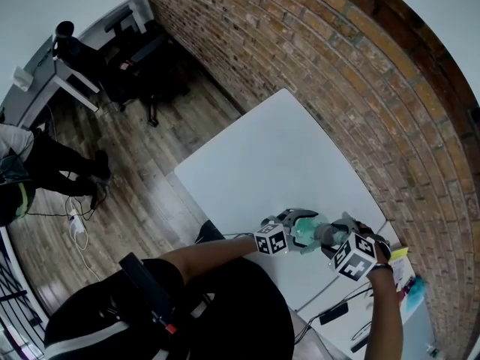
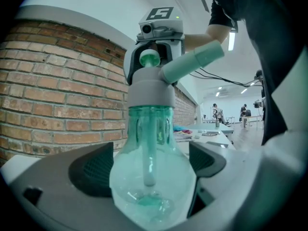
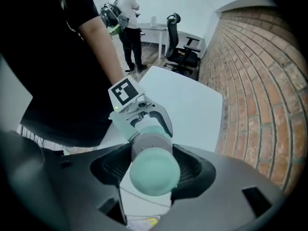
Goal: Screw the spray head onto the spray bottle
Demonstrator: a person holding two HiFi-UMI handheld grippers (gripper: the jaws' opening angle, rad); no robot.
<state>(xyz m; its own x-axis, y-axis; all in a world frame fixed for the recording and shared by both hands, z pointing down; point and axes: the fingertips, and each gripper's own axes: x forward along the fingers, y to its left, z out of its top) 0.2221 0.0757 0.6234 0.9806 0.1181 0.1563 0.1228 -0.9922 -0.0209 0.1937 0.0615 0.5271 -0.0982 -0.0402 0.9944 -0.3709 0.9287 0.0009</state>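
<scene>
**A:** Where is the spray bottle (image 2: pixel 153 186)?

**B:** The left gripper (image 2: pixel 150 162) clamps it by its bulb, above the near right part of the table (image 1: pixel 277 163).

**A:** And the spray head (image 2: pixel 150 93)?

**B:** It sits on the neck, with the right gripper (image 3: pixel 151 165) closed round its grey collar. Bottle and head share one axis, running left to right between the grippers. I'd say any twist goes about that line.

**A:** Anything inside?

**B:** Only the dip tube (image 2: pixel 149 148). Otherwise it looks empty.

Spray bottle (image 3: pixel 153 128) mostly behind spray head (image 3: pixel 153 170)

Bright, even indoor light, with strong fisheye bending and dark vignetted corners.
</scene>
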